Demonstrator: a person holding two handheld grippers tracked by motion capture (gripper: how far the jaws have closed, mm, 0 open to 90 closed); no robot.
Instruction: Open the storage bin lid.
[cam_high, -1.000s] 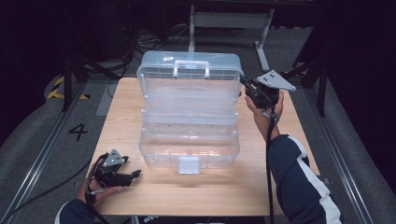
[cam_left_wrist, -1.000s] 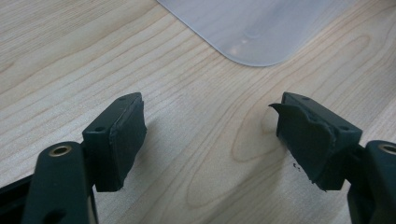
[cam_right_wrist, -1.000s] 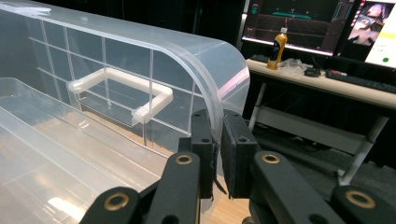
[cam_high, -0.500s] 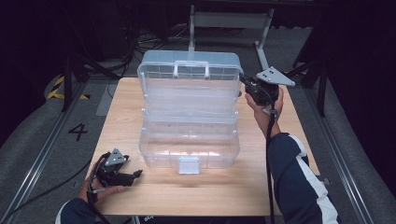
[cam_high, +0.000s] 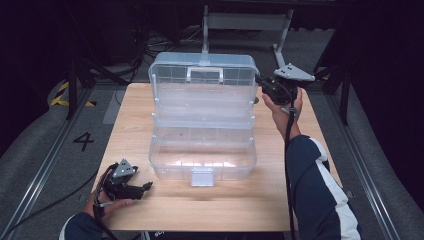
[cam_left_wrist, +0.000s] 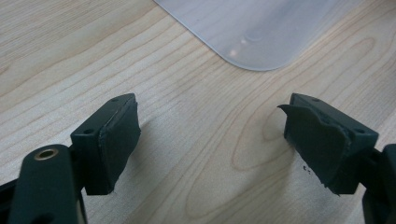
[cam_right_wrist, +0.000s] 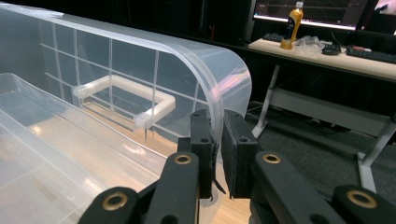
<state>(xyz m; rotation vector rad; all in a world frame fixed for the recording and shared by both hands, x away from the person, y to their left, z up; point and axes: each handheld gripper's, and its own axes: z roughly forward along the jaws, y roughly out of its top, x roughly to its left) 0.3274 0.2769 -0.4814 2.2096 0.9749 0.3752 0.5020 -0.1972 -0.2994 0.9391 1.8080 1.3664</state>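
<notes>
My right gripper (cam_right_wrist: 217, 154) pinches the clear toolbox's lid (cam_high: 202, 75) at its right rim — I'd swing it gently (left gripper (cam_left_wrist: 210, 144) rests wide open, empty).

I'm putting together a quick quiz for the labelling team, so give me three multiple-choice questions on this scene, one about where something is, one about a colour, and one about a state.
1. Where does the left gripper sit?
A. at the table's near left corner
B. inside the box
C. on the lid's handle

2. What colour is the box?
A. solid red
B. clear, see-through
C. black

3. What are the right gripper's jaws doing?
A. spread wide over bare wood
B. closed on the edge of the open lid
C. gripping a bottle

Answers:
1 A, the high view shows it low at the left, beside the box on the table.
2 B, the wood shows through its walls.
3 B, the right gripper view shows the lid's clear rim pinched between the two pads.
</notes>
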